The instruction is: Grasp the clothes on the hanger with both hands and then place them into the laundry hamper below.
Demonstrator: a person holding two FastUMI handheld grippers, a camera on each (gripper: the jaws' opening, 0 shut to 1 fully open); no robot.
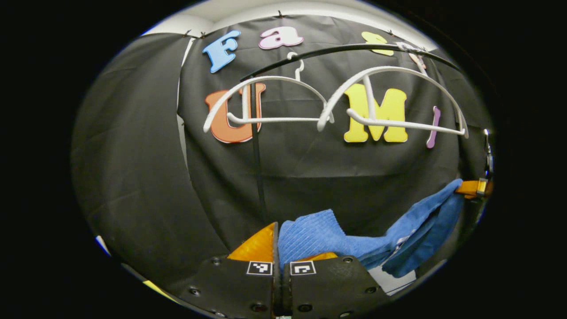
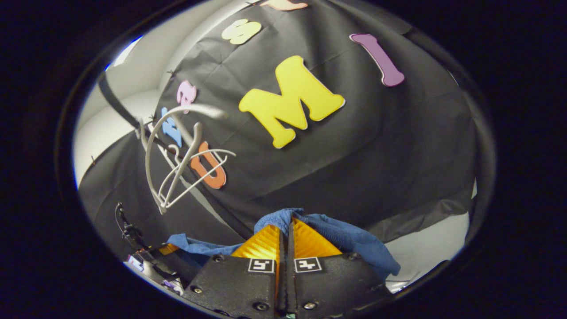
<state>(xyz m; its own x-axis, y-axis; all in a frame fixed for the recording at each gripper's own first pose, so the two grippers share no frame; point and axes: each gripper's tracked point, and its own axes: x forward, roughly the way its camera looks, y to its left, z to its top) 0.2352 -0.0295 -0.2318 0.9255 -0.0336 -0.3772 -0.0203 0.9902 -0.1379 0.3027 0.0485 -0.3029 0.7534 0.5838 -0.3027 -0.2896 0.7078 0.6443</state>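
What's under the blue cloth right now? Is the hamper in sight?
The blue cloth hangs between the left gripper and the right gripper, both shut on it. Beneath it in the left gripper view, a pale patch shows; no recognisable hamper. Two bare hangers hang above.

In the left gripper view, 2 hangers (image 1: 354, 104) hang side by side on the rail (image 1: 345, 51), above the cloth (image 1: 354, 239).

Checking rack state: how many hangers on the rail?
2, both bare: left hanger and right hanger side by side on the rail. More could be out of frame.
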